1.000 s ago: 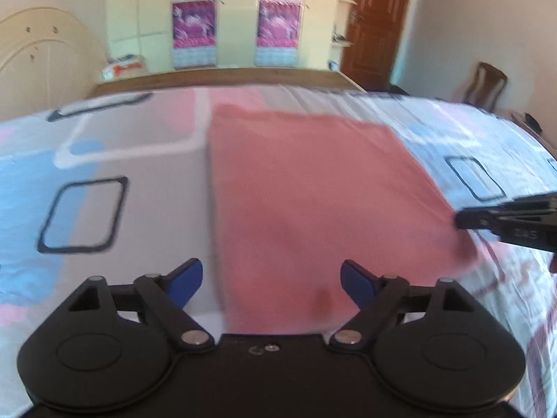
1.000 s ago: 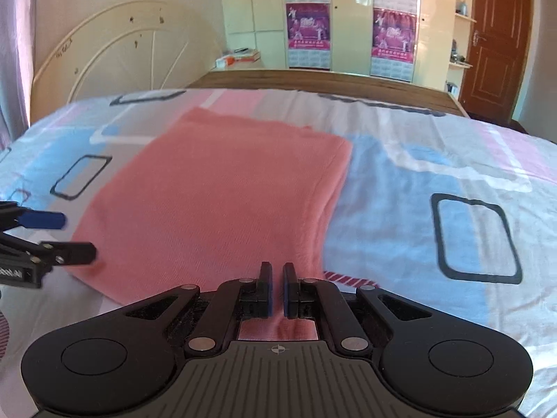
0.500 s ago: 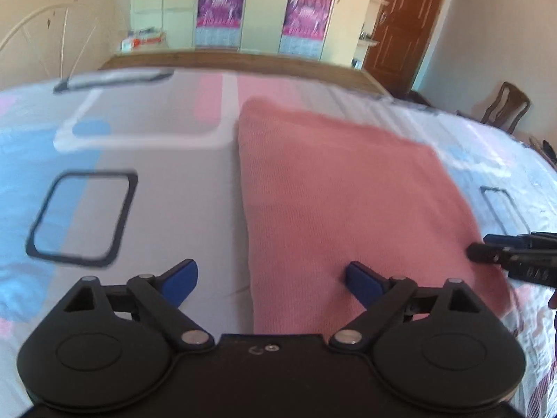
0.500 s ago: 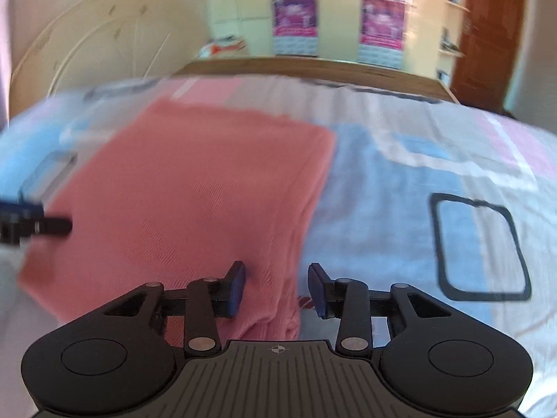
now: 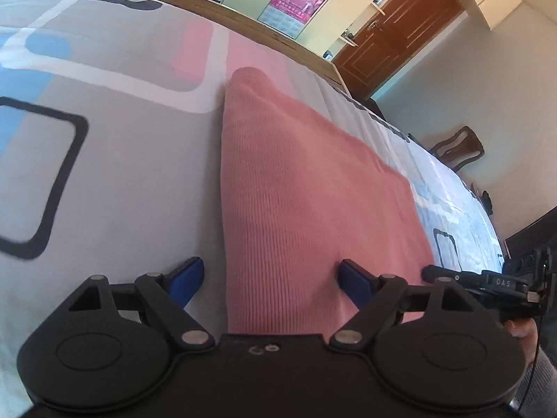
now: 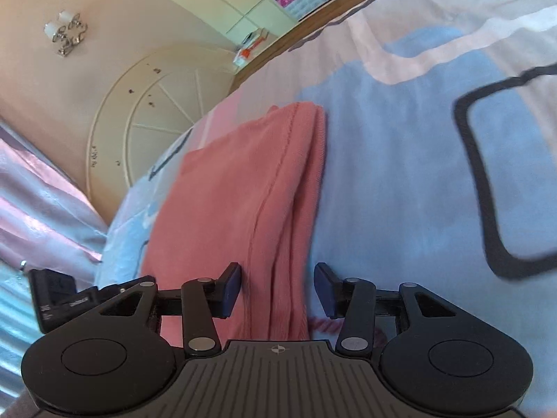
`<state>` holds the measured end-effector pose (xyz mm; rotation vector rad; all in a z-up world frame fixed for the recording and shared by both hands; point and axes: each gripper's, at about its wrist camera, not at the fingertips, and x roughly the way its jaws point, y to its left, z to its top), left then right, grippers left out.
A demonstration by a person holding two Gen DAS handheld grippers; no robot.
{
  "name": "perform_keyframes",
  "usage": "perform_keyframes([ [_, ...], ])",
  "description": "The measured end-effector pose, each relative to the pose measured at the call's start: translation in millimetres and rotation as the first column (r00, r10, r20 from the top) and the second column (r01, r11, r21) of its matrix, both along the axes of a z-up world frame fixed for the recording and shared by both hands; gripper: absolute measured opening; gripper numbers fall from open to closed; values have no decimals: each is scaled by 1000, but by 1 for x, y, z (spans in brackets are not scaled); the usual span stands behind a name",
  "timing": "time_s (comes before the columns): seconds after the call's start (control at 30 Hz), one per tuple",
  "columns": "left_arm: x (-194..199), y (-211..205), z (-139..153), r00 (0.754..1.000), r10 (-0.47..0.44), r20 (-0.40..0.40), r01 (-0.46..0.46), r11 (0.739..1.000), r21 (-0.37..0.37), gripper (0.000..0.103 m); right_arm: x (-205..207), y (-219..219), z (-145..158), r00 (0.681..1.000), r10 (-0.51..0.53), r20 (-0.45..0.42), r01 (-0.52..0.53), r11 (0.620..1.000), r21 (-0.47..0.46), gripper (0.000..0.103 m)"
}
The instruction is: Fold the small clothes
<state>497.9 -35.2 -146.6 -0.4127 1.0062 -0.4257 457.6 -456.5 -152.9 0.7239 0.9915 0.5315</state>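
The pink garment [image 5: 299, 188] is lying flat on the patterned bedsheet [image 5: 132, 160], folded into a long panel, with its layered and hemmed edge showing along one side in the right wrist view [image 6: 278, 188].

The left gripper [image 5: 269, 278] is hanging low over the garment's near end. Its jaws are standing wide apart and have just been closing a little. One blue fingertip [image 5: 186, 275] is sitting over bare sheet just beside the cloth's edge; the other is over the pink fabric. The cloth's edge is lying between them, and neither pad is pressing on it.

The right gripper [image 6: 276, 291] is positioned at the opposite side of the same end, over the stacked folded edge. Its jaws are partly apart and have just been opening. The layered hem is running up between the two blue pads [image 6: 231, 287], which are not clamping it.

Each gripper is appearing at the margin of the other's view. A wooden door [image 5: 393, 31] and a chair [image 5: 459, 149] are standing beyond the bed; a cream headboard [image 6: 146, 111] is standing against the wall.
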Motion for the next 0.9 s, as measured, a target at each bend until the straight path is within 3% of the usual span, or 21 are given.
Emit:
perform_keyframes([
  [0.07, 3, -10, 1, 1000, -11, 7, 11, 999, 34, 80, 12, 5, -1, 1000, 16, 5, -16, 1000, 14, 46],
  [0.13, 5, -25, 6, 999, -29, 25, 26, 995, 98, 65, 21, 15, 1, 999, 31, 23, -31, 999, -8, 46],
  [0.2, 6, -41, 13, 998, -46, 41, 39, 985, 170, 58, 22, 31, 10, 997, 42, 63, -36, 995, -98, 46],
  [0.23, 6, -48, 17, 996, -65, 55, 52, 977, 208, 53, 19, 41, 14, 995, 50, 84, -36, 987, -155, 36],
  [0.3, 1, -62, 26, 990, -106, 92, 76, 955, 288, 44, 11, 61, 24, 989, 68, 127, -29, 956, -291, 27],
  [0.43, -13, -76, 42, 969, -180, 168, 100, 912, 398, 35, -4, 83, 45, 979, 68, 192, 13, 919, -395, 19],
  [0.5, -22, -79, 48, 956, -213, 201, 111, 900, 422, 34, -10, 93, 54, 973, 72, 221, 28, 906, -422, 19],
  [0.7, -36, -59, 74, 922, -263, 284, 123, 894, 431, 33, -33, 126, 91, 952, 99, 291, 59, 870, -489, 19],
  [0.8, -39, -29, 85, 918, -258, 302, 110, 896, 431, 33, -33, 151, 99, 941, 123, 314, 56, 861, -506, 19],
  [0.9, -41, 12, 90, 923, -241, 299, 89, 891, 444, 33, -30, 186, 103, 938, 138, 318, 35, 876, -481, 19],
])
